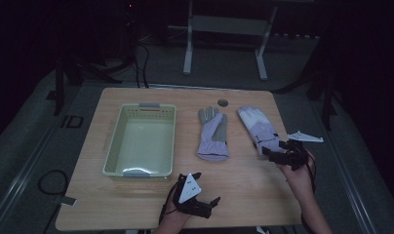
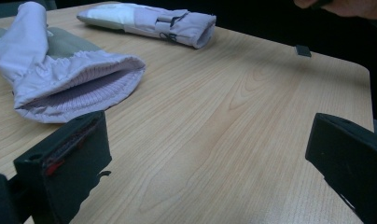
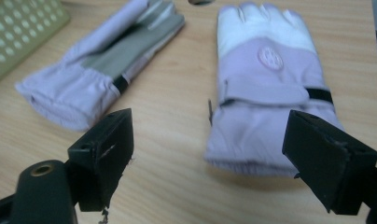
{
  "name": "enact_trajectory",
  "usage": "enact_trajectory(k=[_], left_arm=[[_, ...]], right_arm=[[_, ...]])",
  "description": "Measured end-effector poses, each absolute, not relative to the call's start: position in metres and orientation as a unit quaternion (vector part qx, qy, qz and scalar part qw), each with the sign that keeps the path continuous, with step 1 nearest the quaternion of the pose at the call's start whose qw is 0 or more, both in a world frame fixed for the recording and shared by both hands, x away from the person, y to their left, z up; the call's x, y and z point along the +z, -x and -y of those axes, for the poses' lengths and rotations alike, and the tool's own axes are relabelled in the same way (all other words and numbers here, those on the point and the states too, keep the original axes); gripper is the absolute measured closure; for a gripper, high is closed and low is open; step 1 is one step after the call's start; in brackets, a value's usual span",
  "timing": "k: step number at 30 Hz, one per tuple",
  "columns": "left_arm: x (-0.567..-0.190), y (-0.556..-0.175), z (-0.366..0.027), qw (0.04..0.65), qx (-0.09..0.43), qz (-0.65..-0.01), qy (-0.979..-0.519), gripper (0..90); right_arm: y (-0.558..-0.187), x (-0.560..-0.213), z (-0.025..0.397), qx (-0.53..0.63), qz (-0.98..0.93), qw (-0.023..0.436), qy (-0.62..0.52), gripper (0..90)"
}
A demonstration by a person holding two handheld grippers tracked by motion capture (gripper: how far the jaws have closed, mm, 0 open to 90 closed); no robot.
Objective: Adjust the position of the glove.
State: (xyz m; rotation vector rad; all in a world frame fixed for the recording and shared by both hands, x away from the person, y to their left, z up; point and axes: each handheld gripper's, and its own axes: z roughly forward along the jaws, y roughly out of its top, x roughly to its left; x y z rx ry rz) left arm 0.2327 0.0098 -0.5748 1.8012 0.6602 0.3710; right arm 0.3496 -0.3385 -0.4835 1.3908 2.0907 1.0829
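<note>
**Right glove's cuff lines up for a pinch**

On the wooden table [image 1: 136, 200], beside the green basket [image 1: 116, 146], the soft, light right glove [image 3: 266, 93] lies flat. Right gripper [image 1: 278, 152], jaws wide and empty, faces its cuff, probably the best hold; left gripper [image 1: 205, 204] gapes, empty.

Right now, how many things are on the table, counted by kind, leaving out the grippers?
Gloves: 2, a lilac and grey glove palm up, and a lilac and white glove by the open right gripper.
Baskets: 1, a pale green basket.
Total: 3.
</note>
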Motion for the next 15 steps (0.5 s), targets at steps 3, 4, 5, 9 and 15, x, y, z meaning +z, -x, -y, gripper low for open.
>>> enact_trajectory(k=[3, 4, 5, 9, 15], left_arm=[[-0.575, -0.232, -0.01, 0.559, 0.159, -0.278, -0.765, 0.1], [-0.575, -0.233, -0.01, 0.559, 0.158, -0.279, -0.765, 0.1], [-0.575, -0.233, -0.01, 0.559, 0.158, -0.279, -0.765, 0.1], [-0.575, -0.233, -0.01, 0.559, 0.158, -0.28, -0.764, 0.1], [-0.575, -0.233, -0.01, 0.558, 0.158, -0.28, -0.765, 0.1]], right_arm=[[-0.354, -0.48, 0.334, 0.389, -0.748, 0.202, -0.498, 17.7], [-0.359, -0.477, 0.33, 0.39, -0.749, 0.199, -0.498, 17.7], [-0.359, -0.477, 0.33, 0.39, -0.749, 0.199, -0.498, 17.7], [-0.366, -0.471, 0.318, 0.396, -0.753, 0.193, -0.489, 17.8], [-0.376, -0.465, 0.296, 0.403, -0.762, 0.184, -0.472, 21.1]])
